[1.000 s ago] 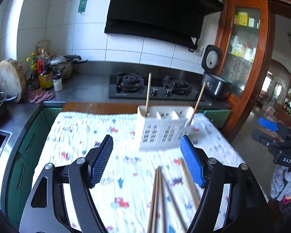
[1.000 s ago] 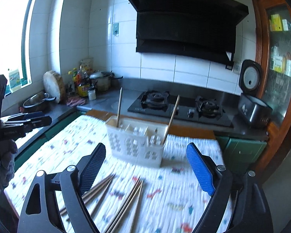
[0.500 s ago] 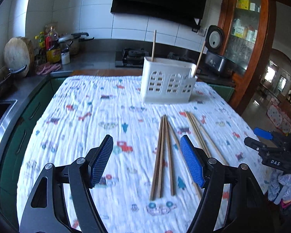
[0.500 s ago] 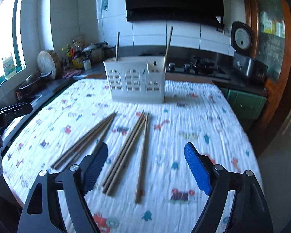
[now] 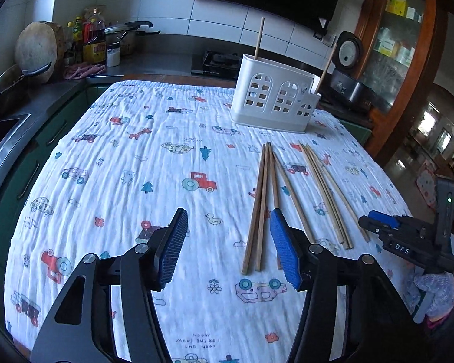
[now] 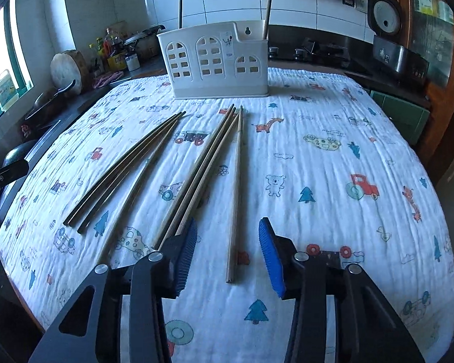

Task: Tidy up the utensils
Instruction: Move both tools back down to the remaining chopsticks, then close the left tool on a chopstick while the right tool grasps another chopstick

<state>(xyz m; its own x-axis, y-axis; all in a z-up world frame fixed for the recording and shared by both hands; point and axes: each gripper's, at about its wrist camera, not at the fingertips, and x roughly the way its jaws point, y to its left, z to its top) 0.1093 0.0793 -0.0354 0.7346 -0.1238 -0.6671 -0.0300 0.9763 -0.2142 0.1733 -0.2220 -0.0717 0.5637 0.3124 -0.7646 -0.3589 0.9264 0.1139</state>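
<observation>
Barely started: two chopsticks [image 6: 268, 6] stand in the white caddy [image 6: 218, 63], maybe six more on the cloth [image 6: 333, 166]. Right gripper [image 6: 227, 251] and left gripper [image 5: 227, 242] have just been closing, both gaping, nothing clamped yet.

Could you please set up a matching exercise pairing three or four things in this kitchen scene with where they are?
Things:
1. white plastic utensil holder
2. single pale wooden chopstick
3. round wooden chopping board
4. black rice cooker

Places:
A. leaning on the left counter by the bottles
B. at the far edge of the printed cloth
C. on the counter at the far right
D. between the right gripper's open fingers

Pairs: 1-B, 2-D, 3-A, 4-C
</observation>
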